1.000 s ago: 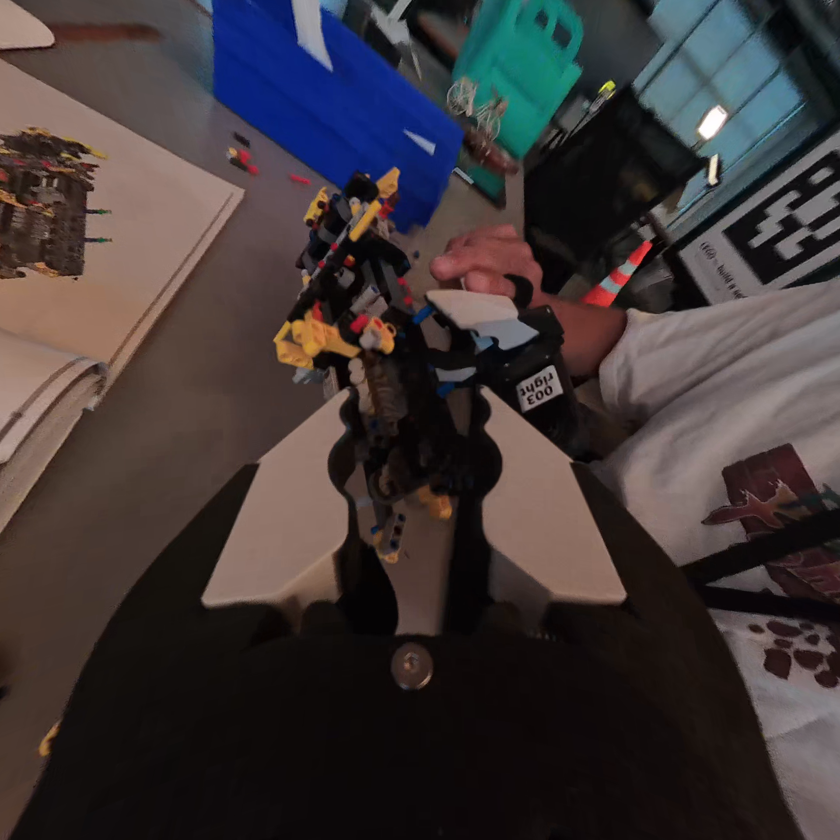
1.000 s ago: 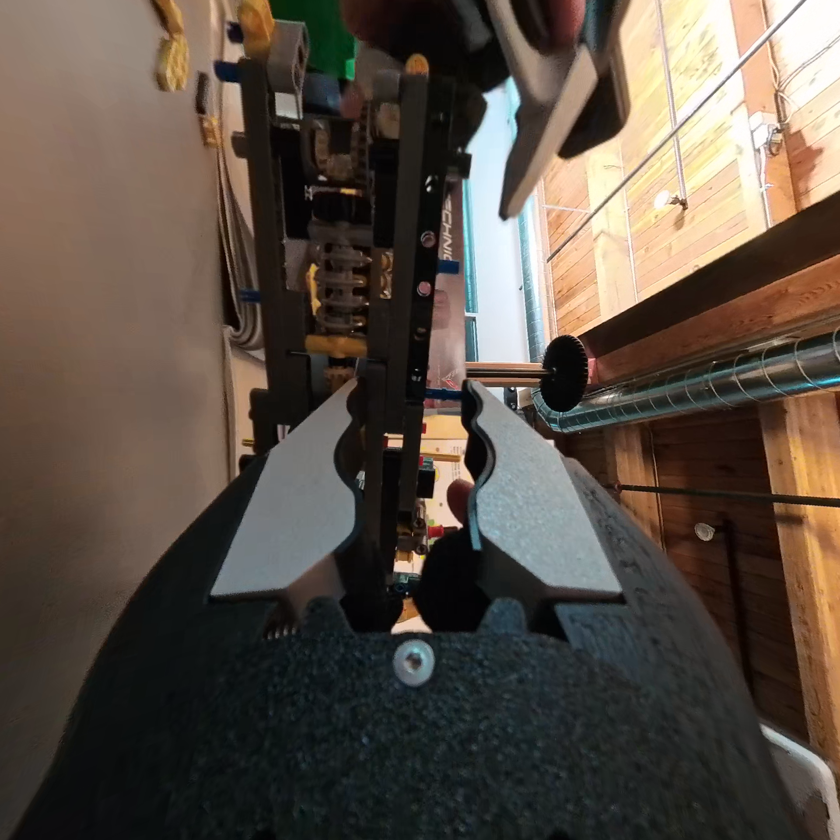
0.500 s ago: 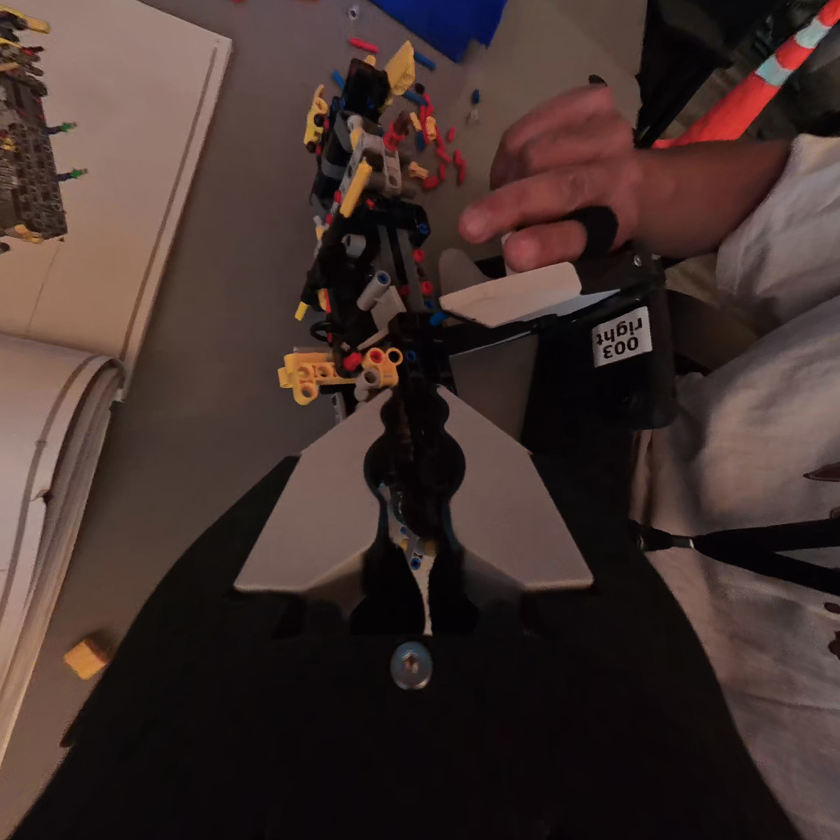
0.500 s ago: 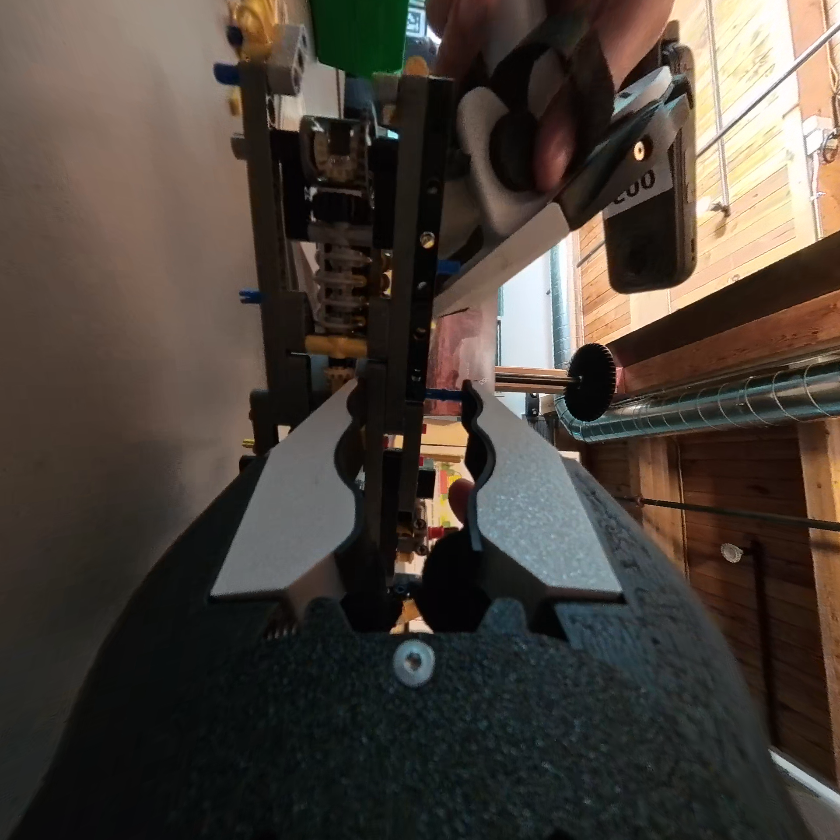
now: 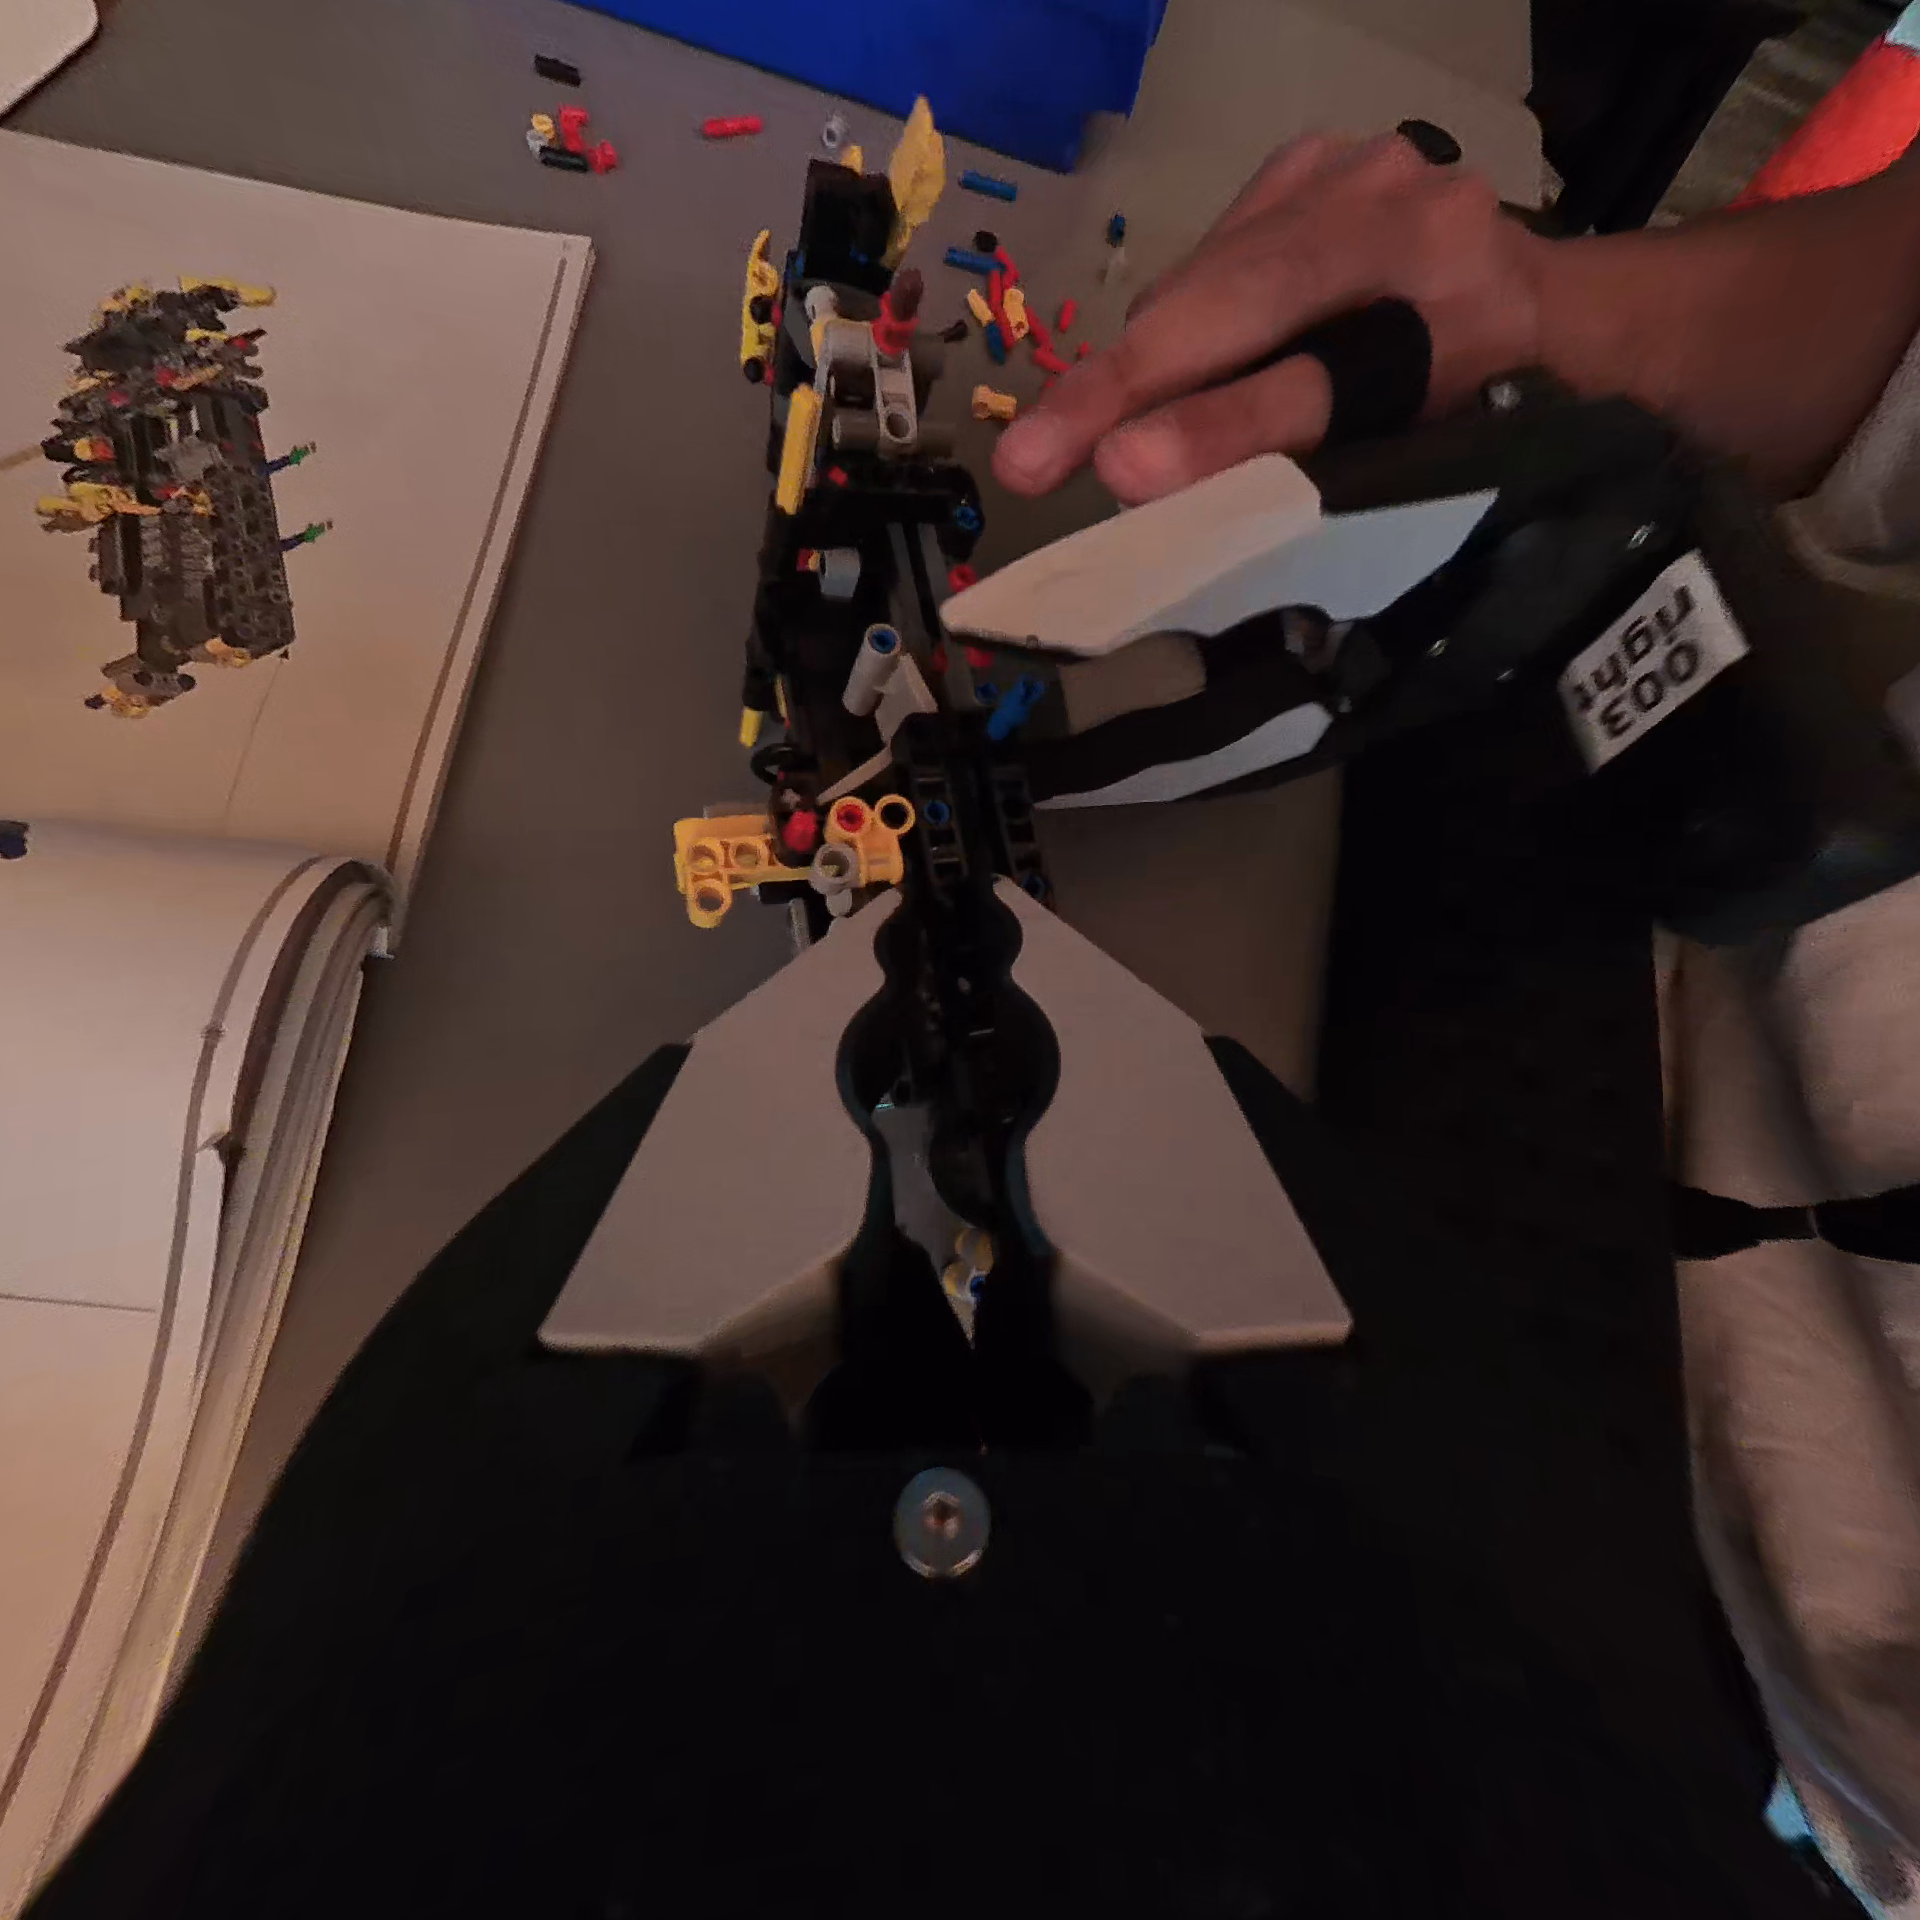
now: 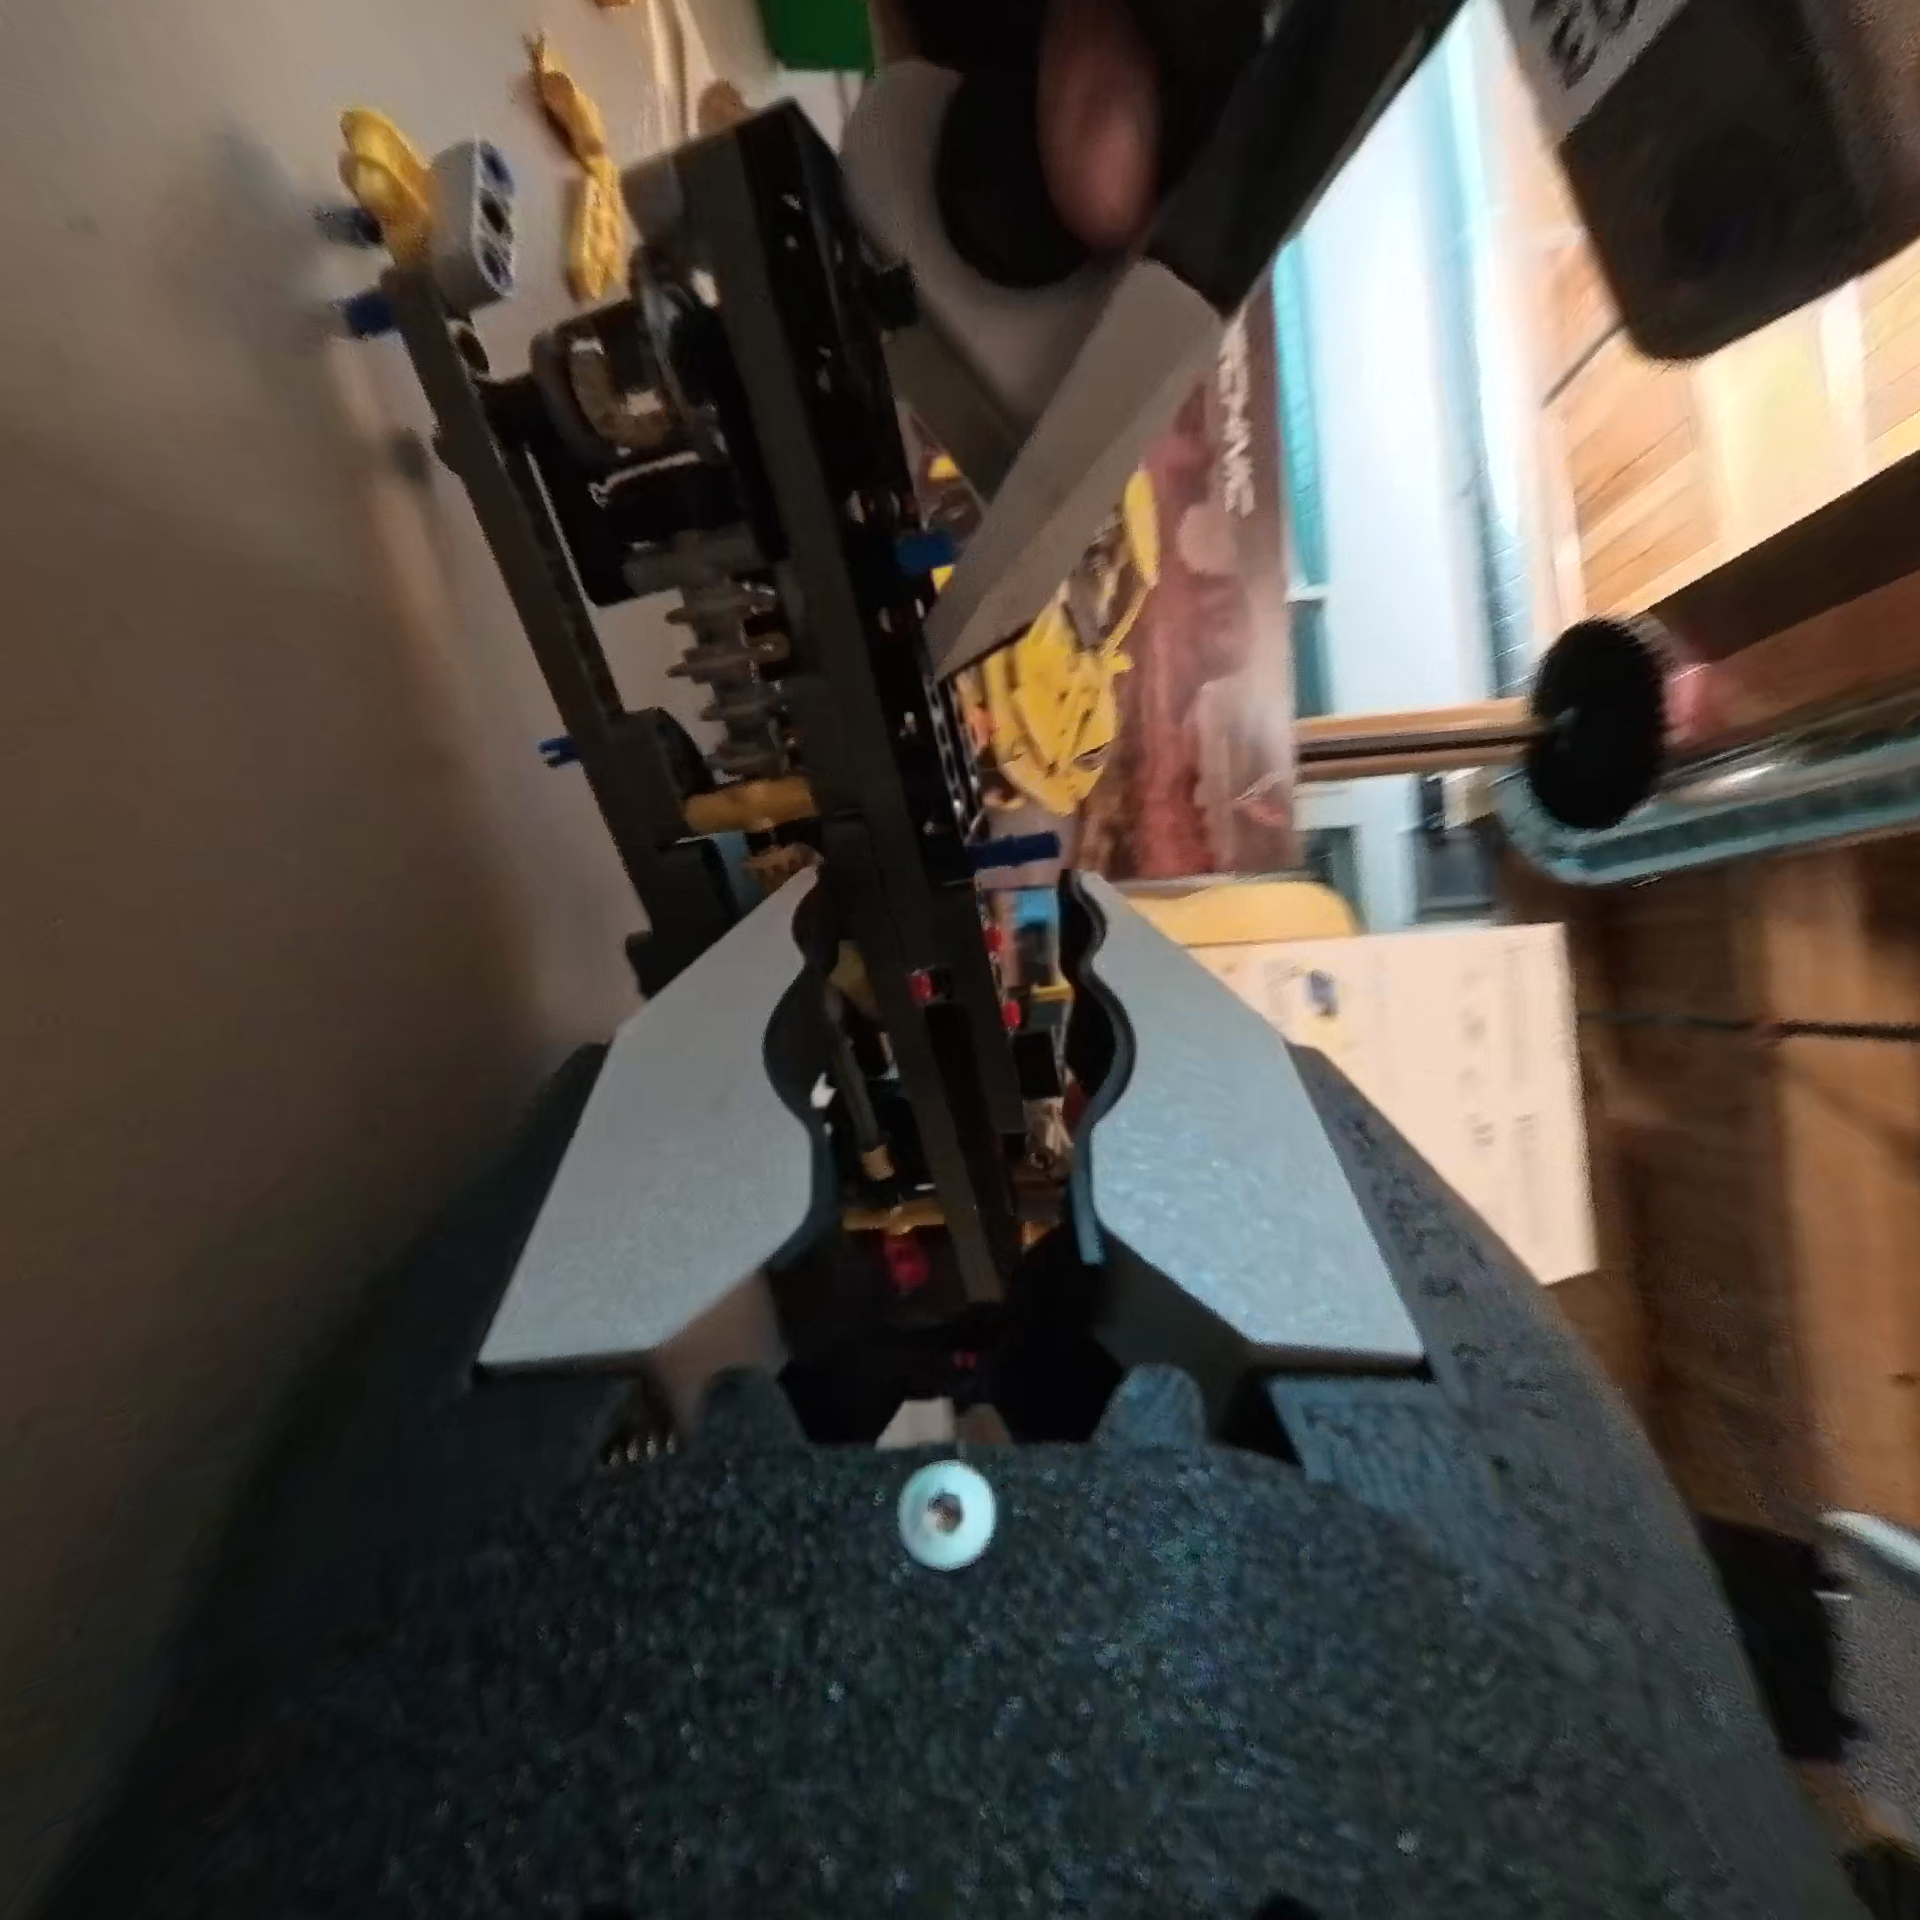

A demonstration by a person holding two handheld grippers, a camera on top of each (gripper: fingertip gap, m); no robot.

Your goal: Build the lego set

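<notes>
Material: black beam frame with yellow, grey, red and blue parts; this is the lego assembly [image 5: 883,582], partly built.
Location: held in the air above the grey surface [image 5: 582,644], not resting on it.
Long axis: in the left wrist view it runs straight ahead from the left claw [image 5: 951,1039], in line with the claw's fingers, toward the far edge of the surface where the blue bin [image 5: 935,52] stands.
Left claw: pressed together on the near end of the lego assembly; the black beam sits in the scalloped gap between both pads.
Right claw: enters from the right side [image 5: 1049,665], across the long axis, about halfway along the frame.
Right claw state: spread. In the right wrist view [image 6: 940,1039] a gap shows between the right finger and the black beam; the left finger lies close to the frame, contact cannot be told.
Governing relation: 2 claws at roughly a right angle; the left claw carries the load, the right claw only straddles the beam.
Hand: the person's hand [image 5: 1278,312] on the right tool has its fingers extended.
Loose stock: small red, blue and yellow pins [image 5: 1013,312] lie on the surface past the assembly's far end.
Reference: the open instruction book [image 5: 312,499] lies along the left edge of the surface.
Judgement: the next move likely needs the right claw to close on the beam or withdraw sideways; a tilt of the left claw would swing the far end widely.
</notes>
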